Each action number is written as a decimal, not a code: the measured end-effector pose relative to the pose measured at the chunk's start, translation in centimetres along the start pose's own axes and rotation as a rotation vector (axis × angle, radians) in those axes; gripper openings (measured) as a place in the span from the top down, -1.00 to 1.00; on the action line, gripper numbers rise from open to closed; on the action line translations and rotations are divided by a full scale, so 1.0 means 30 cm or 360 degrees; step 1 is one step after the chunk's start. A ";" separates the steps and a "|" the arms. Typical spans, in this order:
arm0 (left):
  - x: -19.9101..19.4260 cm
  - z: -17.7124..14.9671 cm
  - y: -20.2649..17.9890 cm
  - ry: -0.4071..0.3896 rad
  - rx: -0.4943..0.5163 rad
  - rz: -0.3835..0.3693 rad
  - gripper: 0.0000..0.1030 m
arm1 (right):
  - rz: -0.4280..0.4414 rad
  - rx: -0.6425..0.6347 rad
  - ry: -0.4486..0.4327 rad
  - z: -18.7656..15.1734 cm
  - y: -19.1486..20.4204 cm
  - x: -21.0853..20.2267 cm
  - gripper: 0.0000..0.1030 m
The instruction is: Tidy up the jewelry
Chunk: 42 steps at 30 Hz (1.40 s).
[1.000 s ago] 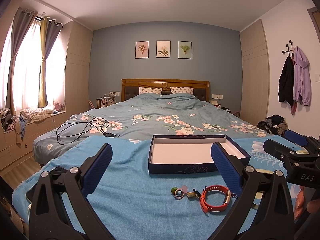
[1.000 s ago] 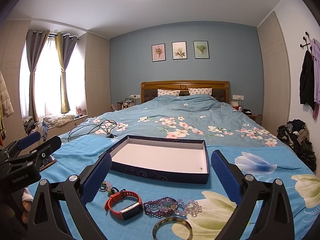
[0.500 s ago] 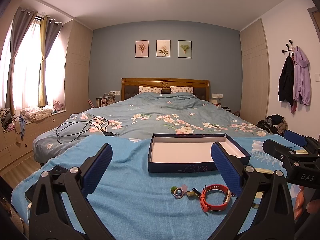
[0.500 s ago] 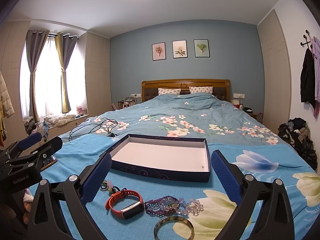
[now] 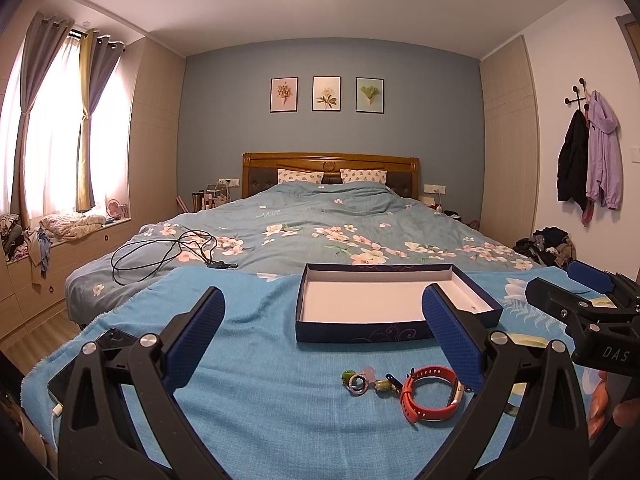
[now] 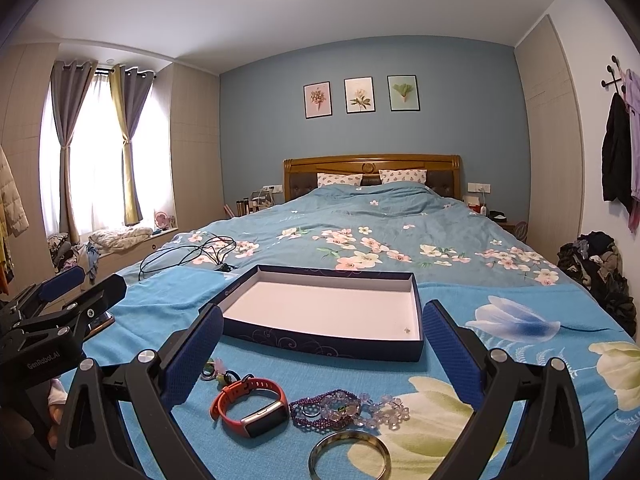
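A shallow dark blue box with a white inside lies open on the blue blanket; it also shows in the right wrist view. In front of it lie small rings, an orange watch band, purple and clear bead bracelets and a metal bangle. My left gripper is open and empty, hovering before the rings. My right gripper is open and empty above the watch band and bracelets.
A black cable lies on the floral duvet behind the blanket. A phone lies at the blanket's left edge. Clothes are piled on the floor at right. The window bench is to the left.
Both views have shifted very slightly; the box sits a touch higher in the frames. Nothing was taken hold of or moved.
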State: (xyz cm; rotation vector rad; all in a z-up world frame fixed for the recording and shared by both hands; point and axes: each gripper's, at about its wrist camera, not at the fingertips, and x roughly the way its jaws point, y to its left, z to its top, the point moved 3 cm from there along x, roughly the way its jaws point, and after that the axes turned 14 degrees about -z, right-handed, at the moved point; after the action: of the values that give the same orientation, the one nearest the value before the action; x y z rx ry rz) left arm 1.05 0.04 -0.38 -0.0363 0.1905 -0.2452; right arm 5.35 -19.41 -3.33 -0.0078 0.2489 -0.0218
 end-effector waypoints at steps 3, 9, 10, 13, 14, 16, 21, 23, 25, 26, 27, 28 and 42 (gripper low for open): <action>0.009 0.000 0.004 0.0008 -0.0003 -0.0002 -0.89 | 0.0002 0.0001 0.0002 -0.002 0.003 0.001 -0.87; 0.022 -0.004 0.010 0.0022 -0.0008 -0.0002 -0.89 | 0.0002 0.0003 0.0009 -0.003 0.004 0.005 -0.87; 0.023 -0.005 0.011 0.0023 -0.0009 -0.0004 -0.89 | 0.0001 0.0001 0.0011 -0.005 0.007 0.003 -0.87; 0.027 -0.008 0.013 0.0030 -0.0009 -0.0002 -0.89 | 0.0001 0.0000 0.0020 -0.006 0.007 0.013 -0.87; 0.030 -0.009 0.014 0.0034 -0.0011 -0.0003 -0.89 | 0.0002 0.0001 0.0025 -0.005 0.004 0.017 -0.87; 0.034 -0.009 0.016 0.0042 -0.0011 -0.0002 -0.89 | 0.0003 -0.0001 0.0033 -0.006 0.004 0.021 -0.87; 0.056 -0.021 0.023 0.0081 -0.0022 -0.0015 -0.89 | -0.0008 -0.0029 0.0077 -0.017 -0.003 0.036 -0.87; 0.071 -0.030 0.034 0.0120 -0.0041 -0.0031 -0.89 | -0.0015 -0.0043 0.0112 -0.026 -0.016 0.041 -0.87; 0.096 -0.043 0.053 0.0178 -0.0066 -0.0046 -0.89 | -0.0018 -0.0059 0.0186 -0.044 -0.033 0.057 -0.87; 0.107 -0.050 0.061 0.0205 -0.0077 -0.0067 -0.89 | -0.0020 -0.0070 0.0219 -0.055 -0.041 0.065 -0.87; 0.125 -0.059 0.066 0.0253 -0.0078 -0.0083 -0.89 | -0.0021 -0.0081 0.0257 -0.065 -0.050 0.073 -0.87; 0.143 -0.071 0.069 0.0297 -0.0065 -0.0088 -0.89 | -0.0023 -0.0095 0.0311 -0.080 -0.059 0.084 -0.87; 0.291 -0.194 -0.018 0.0699 0.0014 -0.0466 -0.59 | 0.0162 -0.0161 0.0792 -0.232 -0.094 0.163 -0.31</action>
State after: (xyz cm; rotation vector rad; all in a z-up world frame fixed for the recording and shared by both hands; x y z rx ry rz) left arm 8.13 -2.71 -7.65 -0.0007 0.6231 -0.5458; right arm 8.30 -22.37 -11.24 -0.0907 0.7476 0.0917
